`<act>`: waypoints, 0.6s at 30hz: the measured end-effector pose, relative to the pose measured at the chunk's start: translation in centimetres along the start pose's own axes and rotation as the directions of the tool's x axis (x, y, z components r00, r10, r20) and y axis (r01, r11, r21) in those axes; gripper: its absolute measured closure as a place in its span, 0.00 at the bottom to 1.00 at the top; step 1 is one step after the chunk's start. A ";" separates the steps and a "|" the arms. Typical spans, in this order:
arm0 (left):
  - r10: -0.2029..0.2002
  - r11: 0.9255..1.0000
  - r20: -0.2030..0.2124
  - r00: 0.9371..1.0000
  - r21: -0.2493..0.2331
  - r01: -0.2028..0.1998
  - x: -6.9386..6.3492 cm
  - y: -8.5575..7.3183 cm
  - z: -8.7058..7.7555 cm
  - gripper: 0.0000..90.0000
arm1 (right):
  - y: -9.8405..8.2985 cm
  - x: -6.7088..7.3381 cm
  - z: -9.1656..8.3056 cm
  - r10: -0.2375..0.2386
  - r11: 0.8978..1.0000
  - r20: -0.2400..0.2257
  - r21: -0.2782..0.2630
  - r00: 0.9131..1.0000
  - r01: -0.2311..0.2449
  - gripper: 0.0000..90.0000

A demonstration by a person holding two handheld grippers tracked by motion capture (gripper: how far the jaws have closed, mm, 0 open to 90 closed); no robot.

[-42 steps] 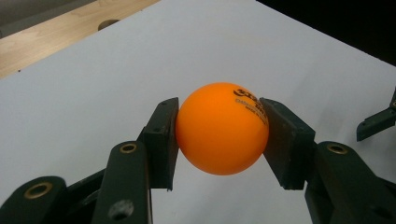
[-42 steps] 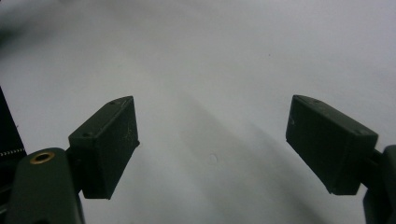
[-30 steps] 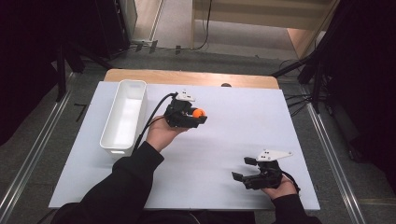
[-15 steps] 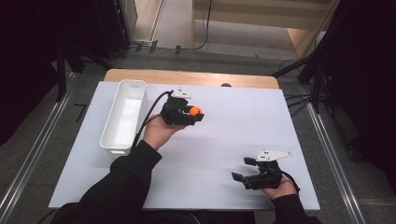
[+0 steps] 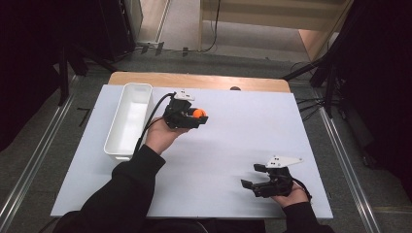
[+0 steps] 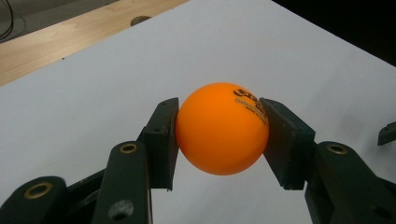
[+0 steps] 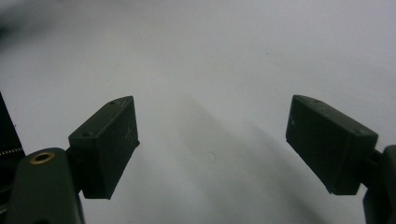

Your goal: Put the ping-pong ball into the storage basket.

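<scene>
Gripping an orange ball [image 6: 222, 128] across its middle, the left gripper [image 5: 194, 116] has both pads squarely on opposite sides, ball lifted clear of the white table [image 5: 233, 145], no slip visible in the left gripper view. Landmark = white bin [image 5: 127, 121]: ball sits just to the right of the bin, level with its middle, not over it. Likely step is carry-and-drop into the bin, so: hold the squeeze as is (more force may pop a light ball out), swing toward the bin until the ball is fully inside the rim line, lower close to the bin floor before letting go, else it will bounce out. Watch the cable trailing near the bin's right wall, don't drag the bin. Right gripper [image 5: 262, 182] is well apart from the bin at the near right of the table, jaws spread wide, nothing between them, resting idle; leave it there.
</scene>
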State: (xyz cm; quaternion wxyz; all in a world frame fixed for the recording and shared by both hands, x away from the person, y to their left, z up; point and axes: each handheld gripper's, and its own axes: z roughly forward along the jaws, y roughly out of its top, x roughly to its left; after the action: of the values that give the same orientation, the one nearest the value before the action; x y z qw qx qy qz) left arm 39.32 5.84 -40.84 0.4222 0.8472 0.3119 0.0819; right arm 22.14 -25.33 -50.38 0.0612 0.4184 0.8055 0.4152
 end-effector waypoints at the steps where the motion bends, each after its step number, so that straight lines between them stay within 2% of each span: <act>1: -0.003 1.000 0.000 1.000 -0.003 0.003 0.1 0.0 0.0 0.56 | 0.0 0.0 0.0 0.000 1.000 0.001 0.000 1.000 0.000 0.17; 4: -0.004 1.000 -0.011 1.000 0.000 0.004 0.3 0.0 -0.2 0.56 | 0.0 0.0 0.0 -0.001 1.000 0.000 0.002 1.000 0.001 0.17; 6: 0.009 1.000 -0.028 1.000 -0.001 -0.009 0.4 0.0 -0.3 0.56 | 0.0 0.0 0.0 0.003 1.000 -0.004 0.005 1.000 -0.003 0.17; 12: -0.017 1.000 -0.039 0.999 -0.011 0.017 1.0 -0.1 -0.8 0.56 | 0.0 0.1 0.0 0.003 1.000 -0.004 0.001 1.000 -0.003 0.17; 18: -0.022 1.000 -0.048 0.999 -0.002 0.022 1.7 -0.1 -1.1 0.56 | 0.0 0.1 0.0 0.001 1.000 -0.001 0.003 1.000 -0.001 0.17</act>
State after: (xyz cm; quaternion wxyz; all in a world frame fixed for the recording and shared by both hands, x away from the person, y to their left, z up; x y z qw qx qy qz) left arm 40.13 7.64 -40.42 0.4162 0.8412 0.3311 0.0976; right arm 22.11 -25.27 -50.35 0.0602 0.4187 0.8059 0.4143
